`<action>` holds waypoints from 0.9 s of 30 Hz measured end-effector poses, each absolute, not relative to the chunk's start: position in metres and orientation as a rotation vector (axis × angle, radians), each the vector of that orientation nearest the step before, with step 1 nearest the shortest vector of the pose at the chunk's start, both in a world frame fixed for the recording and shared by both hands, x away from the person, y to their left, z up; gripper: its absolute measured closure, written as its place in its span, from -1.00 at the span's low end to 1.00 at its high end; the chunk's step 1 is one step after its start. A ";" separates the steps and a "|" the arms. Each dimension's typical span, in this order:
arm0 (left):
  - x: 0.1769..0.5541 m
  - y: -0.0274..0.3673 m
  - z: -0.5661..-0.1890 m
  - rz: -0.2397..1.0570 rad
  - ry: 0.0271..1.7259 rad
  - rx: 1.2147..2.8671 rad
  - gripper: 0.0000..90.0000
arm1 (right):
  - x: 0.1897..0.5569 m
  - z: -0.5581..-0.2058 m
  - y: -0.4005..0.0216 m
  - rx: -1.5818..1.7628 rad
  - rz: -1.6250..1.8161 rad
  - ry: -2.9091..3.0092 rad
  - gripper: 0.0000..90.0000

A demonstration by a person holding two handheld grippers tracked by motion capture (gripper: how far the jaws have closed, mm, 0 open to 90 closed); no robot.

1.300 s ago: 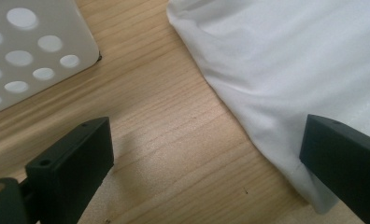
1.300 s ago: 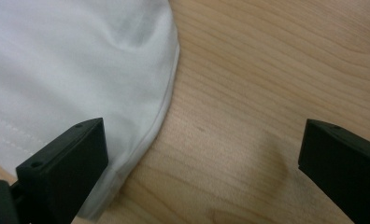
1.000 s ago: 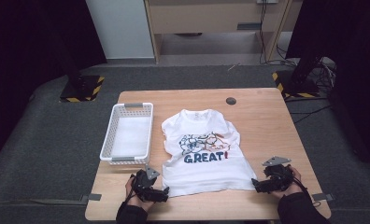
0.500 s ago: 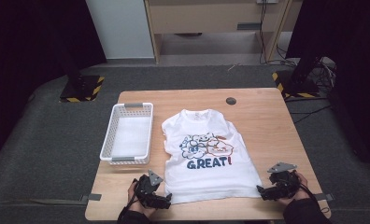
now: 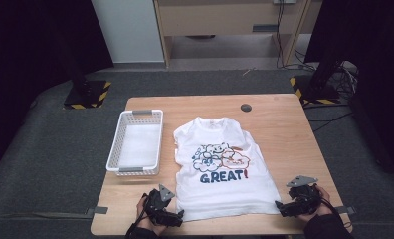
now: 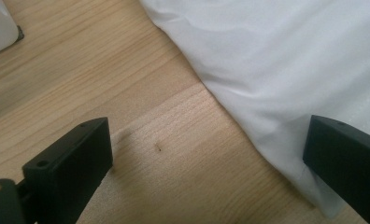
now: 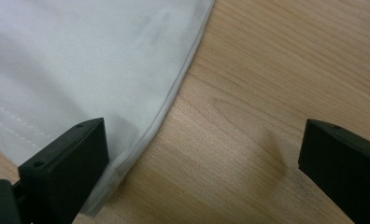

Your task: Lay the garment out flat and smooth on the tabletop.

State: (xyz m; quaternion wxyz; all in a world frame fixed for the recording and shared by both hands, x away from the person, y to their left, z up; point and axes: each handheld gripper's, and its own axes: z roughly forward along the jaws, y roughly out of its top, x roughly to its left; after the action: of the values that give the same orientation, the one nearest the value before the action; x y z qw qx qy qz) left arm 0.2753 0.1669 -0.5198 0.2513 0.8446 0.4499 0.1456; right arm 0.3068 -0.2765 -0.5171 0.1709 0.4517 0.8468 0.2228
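white t-shirt (image 5: 224,169) flat on bench (image 5: 284,129), left gripper (image 5: 177,217) at its bottom left hem corner, right gripper (image 5: 280,207) at bottom right corner, both released, jaws wide

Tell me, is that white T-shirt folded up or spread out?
Spread out. The T-shirt lies flat on the table, its whole print facing up, hem toward the person, neck at the far end.

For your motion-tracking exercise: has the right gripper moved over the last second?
Yes. The right gripper has shifted toward the table's near edge, by the shirt's bottom corner.
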 end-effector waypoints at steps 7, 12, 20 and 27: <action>0.278 0.170 -0.514 0.364 1.210 2.282 -0.94 | 0.312 -0.512 -0.274 1.276 0.696 2.370 -0.92; 0.280 0.178 -0.505 0.411 1.231 2.192 -0.93 | 0.316 -0.508 -0.270 1.277 0.759 2.332 -0.92; 0.284 0.186 -0.502 0.428 1.257 2.101 -0.91 | 0.329 -0.501 -0.256 1.264 0.870 2.297 -0.91; 0.289 0.188 -0.500 0.456 1.230 2.069 -0.91 | 0.336 -0.501 -0.241 1.247 0.882 2.315 -0.91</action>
State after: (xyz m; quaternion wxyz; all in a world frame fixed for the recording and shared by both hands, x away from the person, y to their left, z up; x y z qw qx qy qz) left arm 0.2888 0.1881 -0.5000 0.3388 0.7946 0.4725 0.1751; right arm 0.3363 -0.2413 -0.5014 0.1830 0.4419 0.8206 0.3128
